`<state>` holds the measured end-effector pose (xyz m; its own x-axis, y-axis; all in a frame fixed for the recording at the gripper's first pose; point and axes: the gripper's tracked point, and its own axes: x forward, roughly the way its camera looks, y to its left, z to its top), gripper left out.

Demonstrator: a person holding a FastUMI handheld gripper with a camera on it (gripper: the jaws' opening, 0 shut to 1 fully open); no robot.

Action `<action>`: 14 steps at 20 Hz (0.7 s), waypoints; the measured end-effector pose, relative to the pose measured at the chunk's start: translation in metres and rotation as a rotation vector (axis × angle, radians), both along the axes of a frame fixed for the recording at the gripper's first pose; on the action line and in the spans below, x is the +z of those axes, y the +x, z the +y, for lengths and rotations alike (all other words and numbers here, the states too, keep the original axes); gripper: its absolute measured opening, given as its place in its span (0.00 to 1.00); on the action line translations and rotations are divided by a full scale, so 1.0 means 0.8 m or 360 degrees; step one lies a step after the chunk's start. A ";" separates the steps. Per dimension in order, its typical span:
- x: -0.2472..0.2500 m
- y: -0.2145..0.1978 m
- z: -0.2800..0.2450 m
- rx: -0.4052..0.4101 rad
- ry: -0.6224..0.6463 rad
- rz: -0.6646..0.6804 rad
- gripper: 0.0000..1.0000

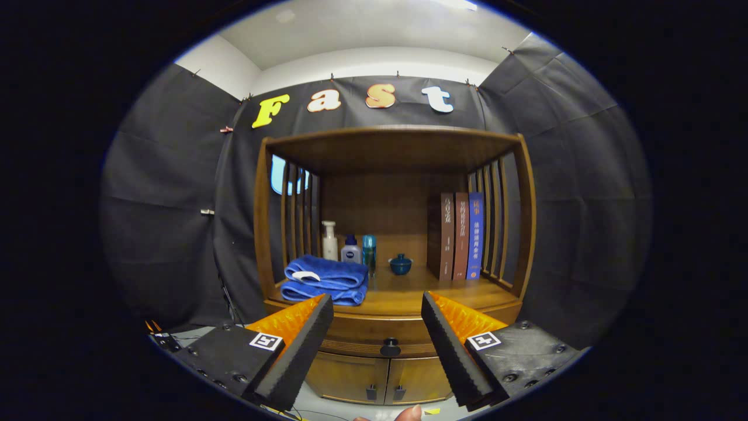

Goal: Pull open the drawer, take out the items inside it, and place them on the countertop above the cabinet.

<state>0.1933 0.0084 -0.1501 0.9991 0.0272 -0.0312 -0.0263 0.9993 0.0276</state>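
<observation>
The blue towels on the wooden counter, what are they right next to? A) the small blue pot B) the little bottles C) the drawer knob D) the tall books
B: the folded blue towels lie just in front of the little bottles, far from the books. The tool hangs open before the closed drawer's knob.

The cabinet [391,146] is warm brown wood, its drawer [380,333] the same brown with a black knob [390,348]. On its surface [403,298] lie folded blue towels [325,279]. Behind the towels stand a white bottle [330,241], a white-and-blue one [350,250] and a teal one [369,250]. Right of those sit a dark blue cup [401,264], two brown books [454,235] and a blue book [475,235].
</observation>
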 end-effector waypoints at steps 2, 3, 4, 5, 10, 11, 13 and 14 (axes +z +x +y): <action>-0.047 0.030 0.005 0.0008 0.0017 0.0085 0.99; -0.070 0.040 0.008 0.0017 0.0028 0.0130 0.99; -0.090 0.050 0.009 0.0019 0.0038 0.0168 0.99; -0.108 0.060 0.011 0.0019 0.0041 0.0193 0.99; -0.178 0.107 -0.005 -0.0062 -0.0006 0.0286 0.99; -0.192 0.115 -0.006 -0.0065 0.0001 0.0323 0.97; -0.211 0.124 -0.016 -0.0109 -0.0001 0.0385 0.82; -0.221 0.129 -0.025 -0.0149 -0.0015 0.0418 0.79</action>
<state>0.2966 -0.0113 -0.3266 0.9550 -0.0662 -0.2892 0.0728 0.9973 0.0121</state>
